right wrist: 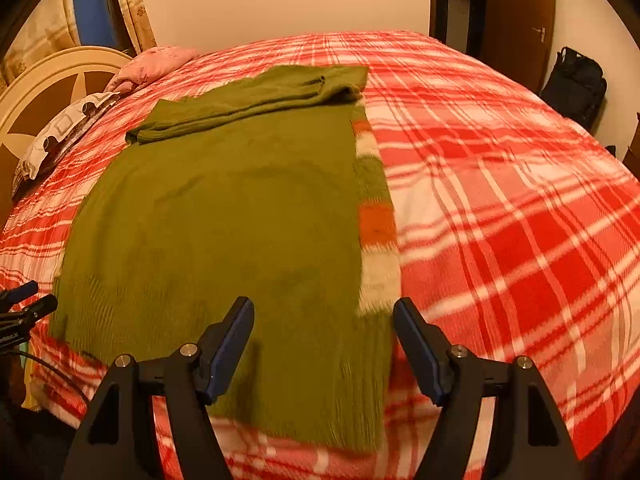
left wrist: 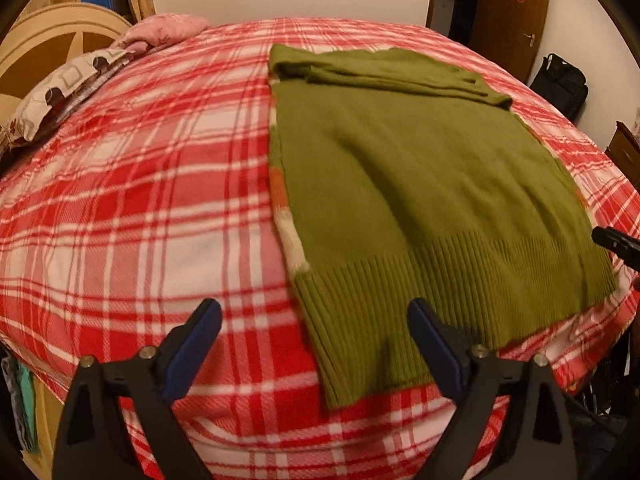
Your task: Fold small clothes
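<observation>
Across the near half of the bed lies the green sweater (left wrist: 420, 184), spread flat on the red-and-white plaid blanket (left wrist: 140, 200), its ribbed hem toward the cameras and reaching the bed's near edge. Its sleeves are folded over the far end in a loose band, and a strip of orange, white and green stripes (right wrist: 374, 220) shows along one side edge. Over the hem's corner hangs the left hand-held gripper (left wrist: 314, 312), jaws wide, one blue-padded finger above bare blanket and the other above the ribbing, with nothing clamped. At the striped side the right hand-held gripper (right wrist: 324, 312) hovers above the hem, its jaws also apart and holding nothing; whether the pads touch the knit I cannot tell. Each gripper's tip shows at the edge of the other's view. Beyond the sweater, a pink pillow (left wrist: 164, 30) and a patterned pillow (left wrist: 60, 96) rest by the cream headboard (left wrist: 48, 40). A black bag (right wrist: 576, 80) stands beside a brown door (left wrist: 512, 12)
</observation>
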`<action>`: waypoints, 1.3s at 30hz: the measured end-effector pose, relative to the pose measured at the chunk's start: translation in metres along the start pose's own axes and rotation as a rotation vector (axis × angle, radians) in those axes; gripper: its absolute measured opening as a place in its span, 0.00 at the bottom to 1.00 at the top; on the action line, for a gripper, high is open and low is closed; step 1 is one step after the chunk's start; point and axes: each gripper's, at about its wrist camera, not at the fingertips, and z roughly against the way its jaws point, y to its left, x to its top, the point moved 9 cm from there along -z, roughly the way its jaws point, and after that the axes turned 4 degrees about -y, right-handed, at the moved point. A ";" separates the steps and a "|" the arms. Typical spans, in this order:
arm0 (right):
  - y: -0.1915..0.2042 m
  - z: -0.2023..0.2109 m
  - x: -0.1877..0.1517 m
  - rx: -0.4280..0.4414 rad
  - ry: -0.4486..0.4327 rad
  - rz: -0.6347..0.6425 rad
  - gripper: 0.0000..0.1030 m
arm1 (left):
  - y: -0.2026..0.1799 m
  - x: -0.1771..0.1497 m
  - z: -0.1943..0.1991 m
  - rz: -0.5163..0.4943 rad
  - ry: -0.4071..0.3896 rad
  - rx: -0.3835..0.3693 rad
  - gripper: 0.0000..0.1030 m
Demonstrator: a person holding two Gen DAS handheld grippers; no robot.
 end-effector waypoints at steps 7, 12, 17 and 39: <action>-0.016 0.007 -0.024 0.006 0.031 -0.040 0.67 | -0.007 -0.018 -0.012 0.020 0.077 -0.044 0.66; -0.021 0.013 -0.031 0.009 0.041 -0.057 0.54 | -0.010 -0.020 -0.009 0.000 0.070 -0.037 0.59; -0.015 0.013 -0.038 0.062 0.066 -0.083 0.42 | -0.010 -0.024 -0.009 0.005 0.080 -0.054 0.56; -0.008 0.040 -0.027 0.259 -0.054 -0.177 0.04 | -0.001 -0.006 0.018 0.089 -0.002 -0.209 0.07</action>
